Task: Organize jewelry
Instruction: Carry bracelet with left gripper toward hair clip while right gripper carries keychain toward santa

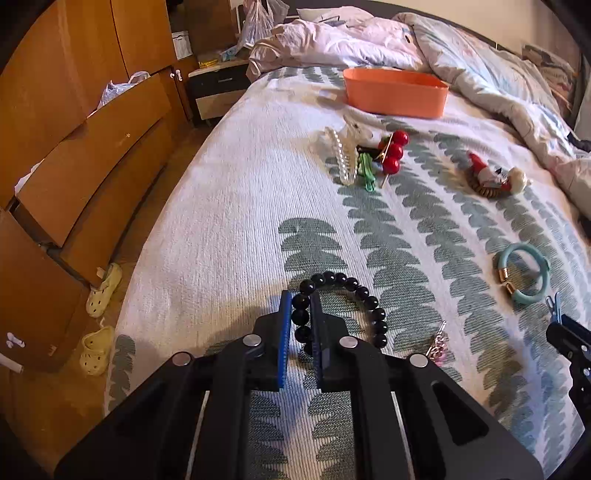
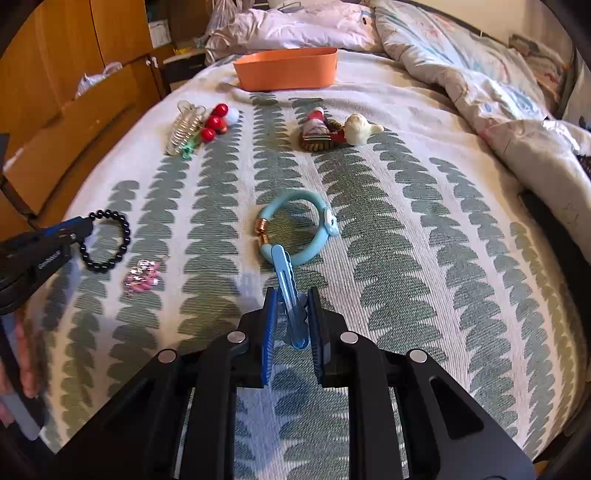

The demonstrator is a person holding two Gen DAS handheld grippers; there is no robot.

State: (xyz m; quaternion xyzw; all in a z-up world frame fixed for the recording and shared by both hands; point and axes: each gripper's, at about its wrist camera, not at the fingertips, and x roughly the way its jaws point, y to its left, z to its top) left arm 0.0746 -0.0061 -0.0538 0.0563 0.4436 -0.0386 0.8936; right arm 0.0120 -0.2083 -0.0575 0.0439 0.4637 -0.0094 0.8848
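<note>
I am in a lived-in home bedroom. A bed point(image 1: 229, 206) fills most of my view, spread with a white cover printed with green leaf rows, and a rumpled duvet point(image 1: 480, 62) and pillows are bunched at its far end. On the left stand orange-brown wooden wardrobes point(image 1: 74, 110), with a small bedside cabinet point(image 1: 218, 86) beyond them near the head of the bed. A pair of pale clogs point(image 1: 99, 317) sits on the wood floor beside the bed, and plastic bags point(image 1: 258, 18) hang at the far left.

one orange bin point(image 2: 286, 70), two bracelets point(image 2: 109, 240) point(image 2: 295, 225), one blue clip point(image 2: 290, 291), two pale clogs point(image 1: 103, 290) point(image 1: 96, 349)
</note>
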